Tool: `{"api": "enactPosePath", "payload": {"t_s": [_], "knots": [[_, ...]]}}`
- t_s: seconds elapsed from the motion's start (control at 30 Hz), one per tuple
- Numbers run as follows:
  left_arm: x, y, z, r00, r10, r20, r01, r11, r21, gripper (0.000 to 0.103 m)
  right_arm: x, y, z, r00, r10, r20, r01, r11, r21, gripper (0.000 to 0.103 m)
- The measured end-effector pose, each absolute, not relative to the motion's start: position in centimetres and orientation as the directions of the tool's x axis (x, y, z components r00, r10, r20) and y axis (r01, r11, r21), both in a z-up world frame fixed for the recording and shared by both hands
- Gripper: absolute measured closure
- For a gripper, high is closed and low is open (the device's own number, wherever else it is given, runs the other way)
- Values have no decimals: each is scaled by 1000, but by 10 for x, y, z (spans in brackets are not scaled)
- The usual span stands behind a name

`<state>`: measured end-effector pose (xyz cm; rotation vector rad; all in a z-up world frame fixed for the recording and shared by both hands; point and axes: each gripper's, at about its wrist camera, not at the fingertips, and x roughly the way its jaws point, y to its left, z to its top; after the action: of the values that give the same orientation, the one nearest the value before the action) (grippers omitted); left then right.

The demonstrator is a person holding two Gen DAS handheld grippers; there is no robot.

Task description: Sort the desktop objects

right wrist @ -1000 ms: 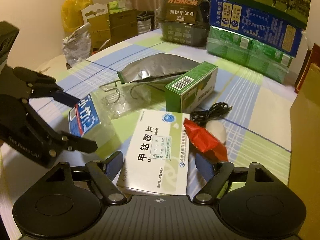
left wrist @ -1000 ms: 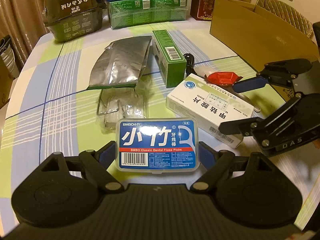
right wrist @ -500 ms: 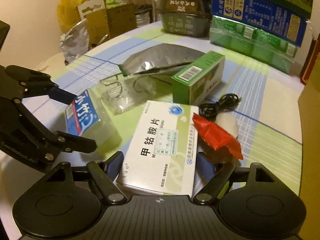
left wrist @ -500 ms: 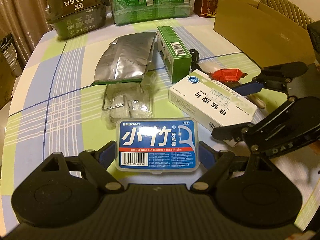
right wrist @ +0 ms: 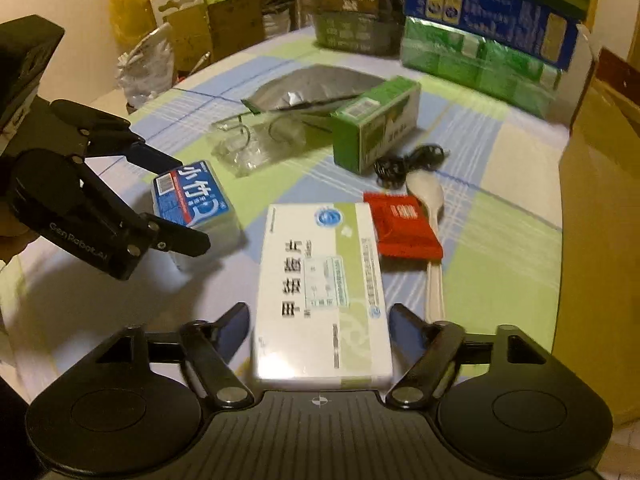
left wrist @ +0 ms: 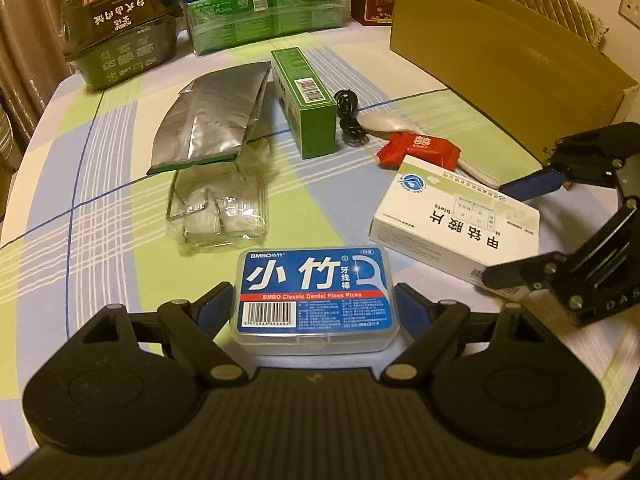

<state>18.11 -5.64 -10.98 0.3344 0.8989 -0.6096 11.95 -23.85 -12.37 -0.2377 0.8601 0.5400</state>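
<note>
Left gripper (left wrist: 314,306): both blue-padded fingers press the short ends of a floss pick box (left wrist: 314,294), a clear plastic case with a blue label, white characters, a red band and a barcode. The box sits level between the fingers, directly ahead of the gripper.

Right gripper (right wrist: 318,326): fingers spread to either side of a medicine carton (right wrist: 322,288), white with a pale green stripe and black characters. The carton lies lengthwise between the fingers; narrow gaps appear on both sides, and whether the pads touch it cannot be told.

Surroundings ahead of the left gripper: a crumpled clear packet (left wrist: 218,210) lies just beyond the floss pick box, with a silver foil pouch (left wrist: 212,114) behind it and a green carton (left wrist: 304,100) to the right of the pouch. A coiled black cable (left wrist: 348,118) lies just right of the green carton. A red wrapper (left wrist: 420,148) rests on a white plastic spoon (right wrist: 430,216), touching the far right corner of the medicine carton. A cardboard box (left wrist: 500,56) stands to the far right.

All items rest on a surface (left wrist: 100,184) covered in a blue, green and white plaid cloth. Stacked packages line its far edge.
</note>
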Motion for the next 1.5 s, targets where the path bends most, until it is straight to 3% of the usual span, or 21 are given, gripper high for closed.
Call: {"api": "enactPosePath", "payload": {"t_s": [0.37,0.47,0.63,0.97,1.5], "knots": [[186,-60,-116,495,-337,-801,606,794,40,20,143,-229,-131,508,363,-781,-532,845,46,24],[187,-62,-117,499,-332,-800,608,793,50,20,143,-229,-132,502,357,-788,-529,847,47,31],[187,-63,-119,506,-325,-799,603,796,59,16,142,-231,-133,491,349,-798,-521,852,52,32],[191,-64,-123,494,-319,-808,583,811,36,20,144,-232,-133,496,341,-799,-501,863,57,35],[171,-58,-77,574,-338,-746,476,879,-32,20,123,-254,-87,655,335,-678,-401,914,65,35]]}}
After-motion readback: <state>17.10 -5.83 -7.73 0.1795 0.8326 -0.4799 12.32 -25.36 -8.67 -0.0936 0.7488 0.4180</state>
